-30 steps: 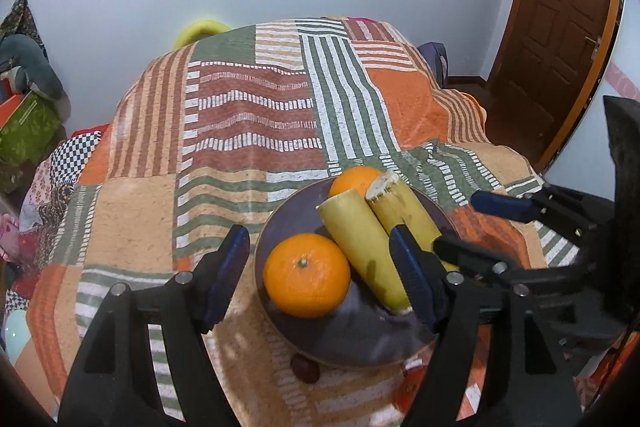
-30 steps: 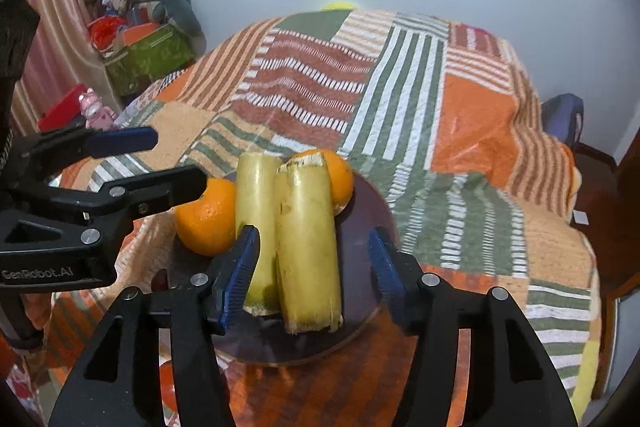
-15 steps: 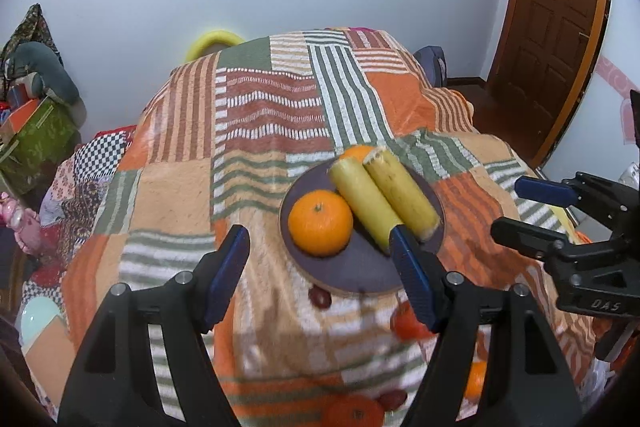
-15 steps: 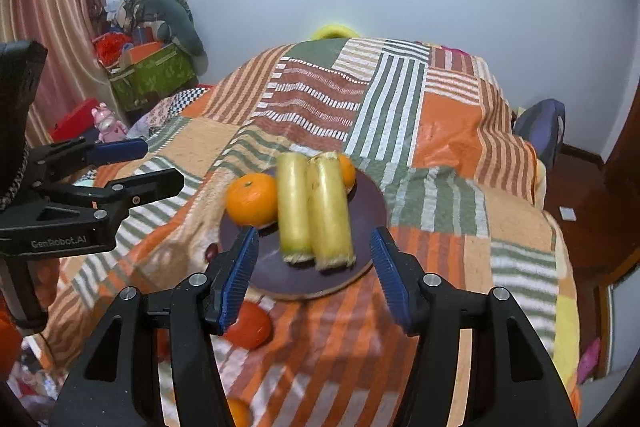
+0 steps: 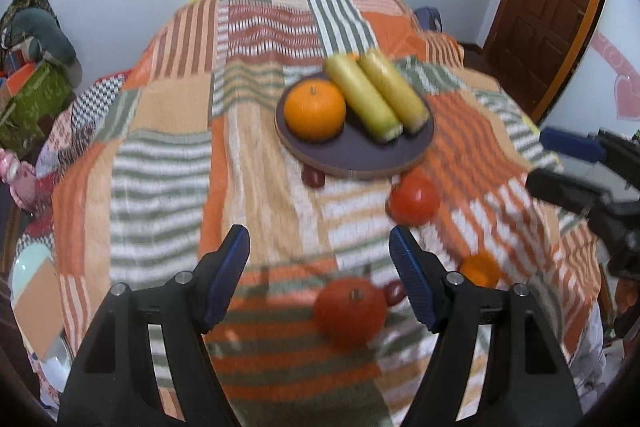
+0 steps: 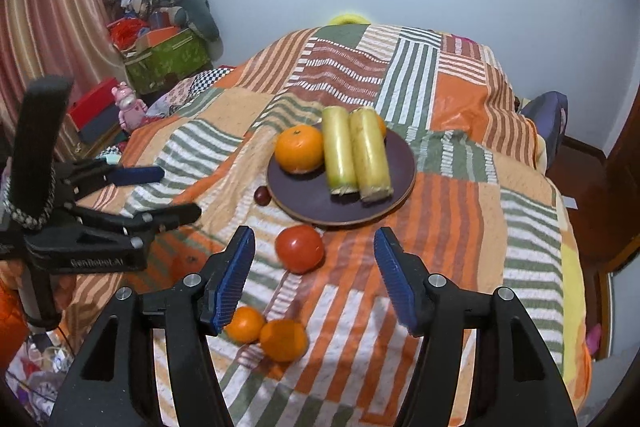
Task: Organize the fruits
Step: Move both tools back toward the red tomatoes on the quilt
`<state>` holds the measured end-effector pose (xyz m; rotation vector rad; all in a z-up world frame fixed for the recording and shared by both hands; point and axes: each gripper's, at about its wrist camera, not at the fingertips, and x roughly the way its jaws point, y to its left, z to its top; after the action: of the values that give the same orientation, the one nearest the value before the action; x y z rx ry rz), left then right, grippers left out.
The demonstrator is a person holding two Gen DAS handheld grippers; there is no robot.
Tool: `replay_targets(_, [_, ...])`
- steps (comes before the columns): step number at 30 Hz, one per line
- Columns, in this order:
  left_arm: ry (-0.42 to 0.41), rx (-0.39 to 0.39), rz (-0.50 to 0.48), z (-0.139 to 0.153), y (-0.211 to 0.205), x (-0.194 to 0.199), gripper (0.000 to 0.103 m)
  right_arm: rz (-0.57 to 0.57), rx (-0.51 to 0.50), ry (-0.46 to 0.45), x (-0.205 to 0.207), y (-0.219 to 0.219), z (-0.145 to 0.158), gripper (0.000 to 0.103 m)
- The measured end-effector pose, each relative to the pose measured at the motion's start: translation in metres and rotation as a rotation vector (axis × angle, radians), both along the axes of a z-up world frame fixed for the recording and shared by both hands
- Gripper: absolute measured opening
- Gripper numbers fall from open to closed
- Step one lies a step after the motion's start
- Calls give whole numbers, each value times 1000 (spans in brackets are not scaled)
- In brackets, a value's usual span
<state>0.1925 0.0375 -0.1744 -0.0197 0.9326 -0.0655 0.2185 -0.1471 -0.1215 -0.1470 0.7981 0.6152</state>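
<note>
Hovering above the bed [image 6: 460, 211], both tools are spread wide and grip nothing. The left tool [image 5: 320, 267] and the right tool [image 6: 312, 267] sit over the near part of the quilt, apart from every fruit.

The plate [image 6: 396, 195] lies near the middle of the bed. It carries an orange [image 6: 299, 149], two yellow-green stalks [image 6: 356, 155] lying side by side, and a second orange mostly hidden behind them. The stalks' long axes run from the near rim of the plate to its far rim, roughly in line with the right tool's fingers.

Loose fruit lies on the quilt between the plate and the near edge of the bed:
- A tomato [image 6: 300, 249] sits just beyond the right tool's fingertips, slightly left of its centre line.
- Two small oranges [image 6: 266, 331] touch each other, close under the right tool's left finger.
- A large mandarin [image 5: 350, 311] lies below the left tool, toward its right finger.
- Two small dark fruits [image 5: 313, 177] lie near the plate rim and beside the mandarin.

Judgement: the mandarin is nearest the left tool, the tomato nearest the right. Either tool needs only a short descent. The left view is blurred, so fine detail there is uncertain.
</note>
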Motion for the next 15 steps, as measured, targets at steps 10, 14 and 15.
replay_targets(10, [117, -62, -46, -41, -8, -9, 66, -11, 4, 53, -5, 4, -19, 61])
replay_targets(14, [135, -103, -48, -48, -5, -10, 60, -12, 1, 69, -2, 4, -25, 61])
replay_targets(15, [139, -118, -52, -49, -5, -10, 55, -12, 2, 73, -1, 4, -26, 61])
